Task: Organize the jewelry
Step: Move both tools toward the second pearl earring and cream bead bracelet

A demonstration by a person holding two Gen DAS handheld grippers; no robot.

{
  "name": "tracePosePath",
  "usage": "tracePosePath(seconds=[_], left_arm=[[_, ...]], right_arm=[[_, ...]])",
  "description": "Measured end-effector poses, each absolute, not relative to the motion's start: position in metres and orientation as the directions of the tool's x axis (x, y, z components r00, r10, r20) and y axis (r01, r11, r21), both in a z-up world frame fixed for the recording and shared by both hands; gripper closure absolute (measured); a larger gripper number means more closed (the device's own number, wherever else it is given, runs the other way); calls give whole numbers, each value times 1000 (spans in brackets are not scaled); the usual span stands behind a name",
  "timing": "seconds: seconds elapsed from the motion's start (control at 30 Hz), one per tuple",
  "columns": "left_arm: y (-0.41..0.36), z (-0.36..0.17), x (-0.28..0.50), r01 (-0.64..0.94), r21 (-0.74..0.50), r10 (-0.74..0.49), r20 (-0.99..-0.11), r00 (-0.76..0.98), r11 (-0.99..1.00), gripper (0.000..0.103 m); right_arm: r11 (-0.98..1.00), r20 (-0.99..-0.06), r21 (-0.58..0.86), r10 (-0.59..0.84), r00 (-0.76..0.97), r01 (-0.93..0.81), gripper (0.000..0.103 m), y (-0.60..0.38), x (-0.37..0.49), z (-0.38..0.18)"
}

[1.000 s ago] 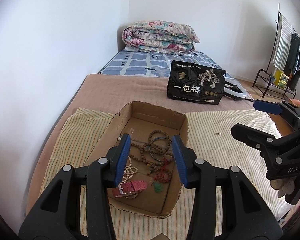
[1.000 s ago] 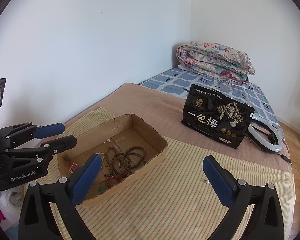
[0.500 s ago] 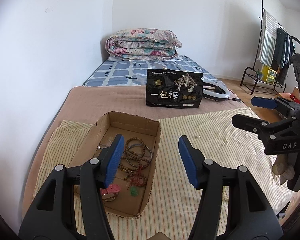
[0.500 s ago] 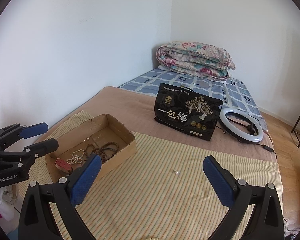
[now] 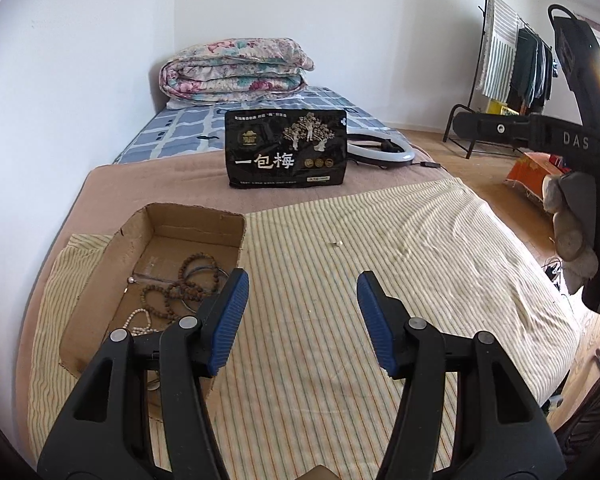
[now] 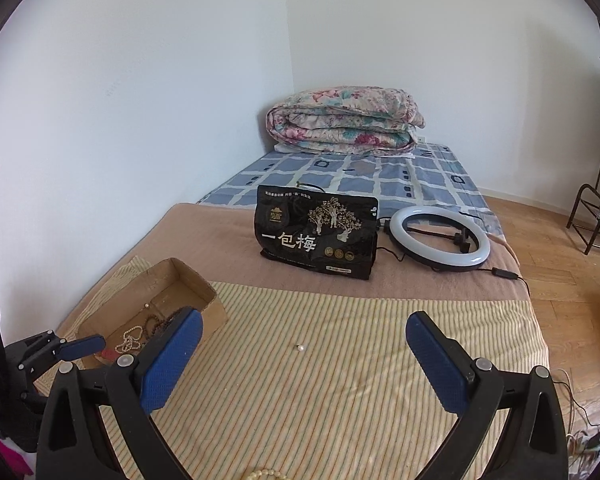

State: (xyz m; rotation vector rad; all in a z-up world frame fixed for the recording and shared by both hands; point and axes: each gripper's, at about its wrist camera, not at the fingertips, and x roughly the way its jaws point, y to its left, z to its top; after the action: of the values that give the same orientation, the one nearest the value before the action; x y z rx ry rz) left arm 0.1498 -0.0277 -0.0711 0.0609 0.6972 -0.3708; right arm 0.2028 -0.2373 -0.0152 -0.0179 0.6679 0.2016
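Left wrist view showed your left gripper [image 5: 302,316] spread wide with nothing between its blue pads [image 5: 228,322], hovering over the striped cloth [image 5: 380,264]. At about nine o'clock from it sat the open cardboard box [image 5: 196,220], holding brown bead bracelets [image 5: 188,284] toward its middle and a white pearl strand [image 5: 138,322] nearer you; the near-right corner of the box was hidden behind the left finger. At twelve o'clock, alone on the cloth and well apart from the box, lay a single small pearl [image 5: 335,244]. Beyond it stood the black snack bag [image 5: 286,154], with the ring light [image 5: 380,150] just beside it at two o'clock and the folded floral quilt [image 5: 236,70] farther back. Your right gripper [image 5: 512,130] crossed the frame at three o'clock; from this angle you could not tell its opening.

Right wrist view settled that: your right gripper [image 6: 304,360] was opened wide and empty above the cloth [image 6: 340,400]. The box [image 6: 204,292] lay at ten o'clock, the loose pearl [image 6: 299,347] sat between the fingers, dead ahead, and a beaded strand [image 6: 266,473] showed at six o'clock by the bottom edge.
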Motion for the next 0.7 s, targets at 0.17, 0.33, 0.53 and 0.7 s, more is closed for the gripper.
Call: tracePosePath(seconds=[0.17,0.33,0.53,0.7], left_arm=[[-47,-81,158,379,-73,-334,-645,688,922,45],[-68,-94,172,393,-82,-348,-650,675,916,45],[-90,-120,200,400,-77,-341,-681,648,913,45],[-105,-141,231,400,-91,-343,-702,624,912,45]], right_arm=[[978,-638,-26,144,756,-208,0,-259,192,-20],[976,-678,-26,141,721,-214,0,-282,182,-48],[969,-719,-17,159,676,-246,6,-289,165,-91],[961,-752,34,205,626,-274,18,-290,153,-127]])
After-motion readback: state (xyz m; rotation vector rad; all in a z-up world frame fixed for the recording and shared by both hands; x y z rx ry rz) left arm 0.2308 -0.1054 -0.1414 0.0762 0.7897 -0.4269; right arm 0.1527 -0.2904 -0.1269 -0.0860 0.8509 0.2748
